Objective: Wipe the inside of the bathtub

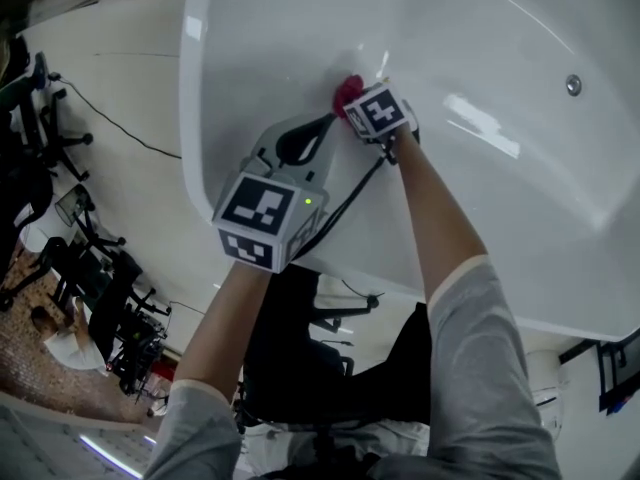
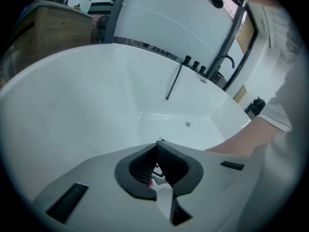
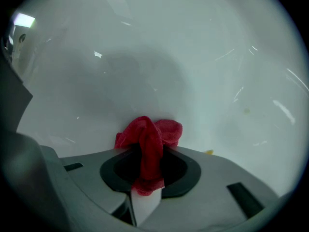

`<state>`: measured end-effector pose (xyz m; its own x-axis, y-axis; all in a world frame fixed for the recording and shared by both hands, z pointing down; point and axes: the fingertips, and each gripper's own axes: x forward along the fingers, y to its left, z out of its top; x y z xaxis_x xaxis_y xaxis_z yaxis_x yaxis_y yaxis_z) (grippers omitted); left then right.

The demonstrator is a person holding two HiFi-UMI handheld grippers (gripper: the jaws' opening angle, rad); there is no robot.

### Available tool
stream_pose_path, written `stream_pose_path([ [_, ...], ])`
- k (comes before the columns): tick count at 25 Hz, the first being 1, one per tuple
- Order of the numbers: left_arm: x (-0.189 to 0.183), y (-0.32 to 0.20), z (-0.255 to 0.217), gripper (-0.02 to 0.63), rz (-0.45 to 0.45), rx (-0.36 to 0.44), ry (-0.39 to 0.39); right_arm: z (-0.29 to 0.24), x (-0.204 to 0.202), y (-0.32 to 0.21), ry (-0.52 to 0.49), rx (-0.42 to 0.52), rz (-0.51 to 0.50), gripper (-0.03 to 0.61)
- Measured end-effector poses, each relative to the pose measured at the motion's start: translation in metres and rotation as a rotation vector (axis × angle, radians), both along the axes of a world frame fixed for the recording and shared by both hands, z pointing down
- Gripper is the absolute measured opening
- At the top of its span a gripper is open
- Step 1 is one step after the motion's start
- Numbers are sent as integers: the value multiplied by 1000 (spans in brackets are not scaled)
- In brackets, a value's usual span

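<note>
A white bathtub (image 1: 500,58) fills the head view, its drain (image 1: 573,85) at the far right. My right gripper (image 1: 352,103) reaches down inside it, shut on a red cloth (image 1: 346,91) that presses against the tub's inner wall. In the right gripper view the red cloth (image 3: 148,141) bunches out between the closed jaws against the white wall (image 3: 159,57). My left gripper (image 1: 300,146) hovers over the tub's near rim, shut with nothing in it. The left gripper view looks across the tub's basin (image 2: 96,110) toward the drain (image 2: 188,124).
A black faucet (image 2: 223,62) and handles stand on the tub's far rim, with a dark hand-shower bar (image 2: 174,81). A cable (image 1: 345,203) runs from the right gripper. A wooden cabinet (image 2: 53,25) stands behind the tub. Office chairs (image 1: 60,138) stand on the floor to the left.
</note>
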<state>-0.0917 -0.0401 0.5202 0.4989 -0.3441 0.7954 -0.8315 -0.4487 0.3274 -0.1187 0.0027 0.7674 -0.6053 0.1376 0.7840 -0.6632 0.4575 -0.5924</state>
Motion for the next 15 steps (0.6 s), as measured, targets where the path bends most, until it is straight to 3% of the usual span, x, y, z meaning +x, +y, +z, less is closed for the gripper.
stream_pose_path([
  [8,15,-1,20,6,67,-56,16,27,9,-3,-3,-26,17,99],
  [15,28,-12,59,5,127,-108,-37,52,30,3,102,-60,-52,100],
])
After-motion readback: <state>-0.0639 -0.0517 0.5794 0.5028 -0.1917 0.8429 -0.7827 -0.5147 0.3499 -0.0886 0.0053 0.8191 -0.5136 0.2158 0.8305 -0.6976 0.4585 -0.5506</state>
